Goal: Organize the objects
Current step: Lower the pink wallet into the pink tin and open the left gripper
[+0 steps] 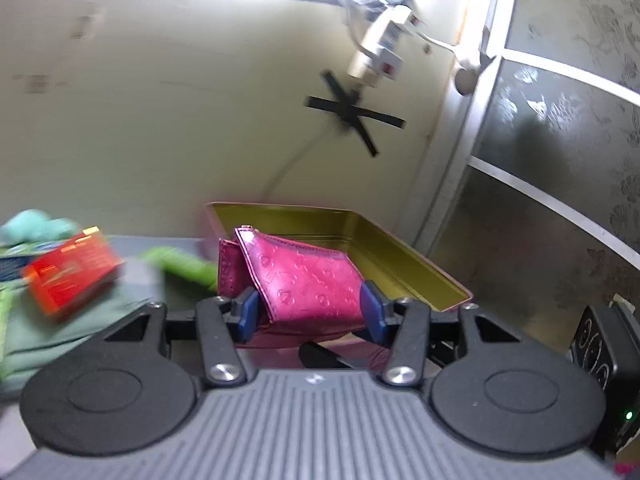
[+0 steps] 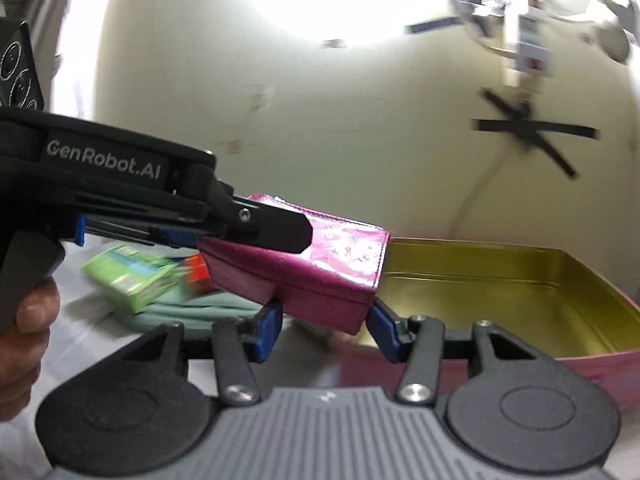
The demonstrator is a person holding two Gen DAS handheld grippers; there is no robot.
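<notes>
Left wrist view shows the left gripper (image 1: 310,308) clamped on a glossy pink wallet (image 1: 304,284), its two blue pads (image 1: 374,312) pressing the wallet's lower sides so that it stands tilted between them, lifted off the surface. Just beyond the wallet and to the gripper's right lies an open tin box (image 1: 404,256) with a gold inside and a pink outer wall. To the gripper's left, a red carton (image 1: 70,270) rests on a folded pale green cloth (image 1: 60,332), with a bright green item (image 1: 180,266) behind it, too blurred to name.

From the right wrist view, the right gripper (image 2: 324,330) sits just under the same wallet (image 2: 304,276); its blue pads (image 2: 268,330) stand a little apart on either side of the wallet's lower corner, and whether they press on it cannot be told. The left gripper (image 2: 280,232) reaches in from the left, held by a hand (image 2: 24,344). Ahead to the right is the tin box (image 2: 500,292); to the left, a green carton (image 2: 128,276) lies on the cloth (image 2: 192,316).
</notes>
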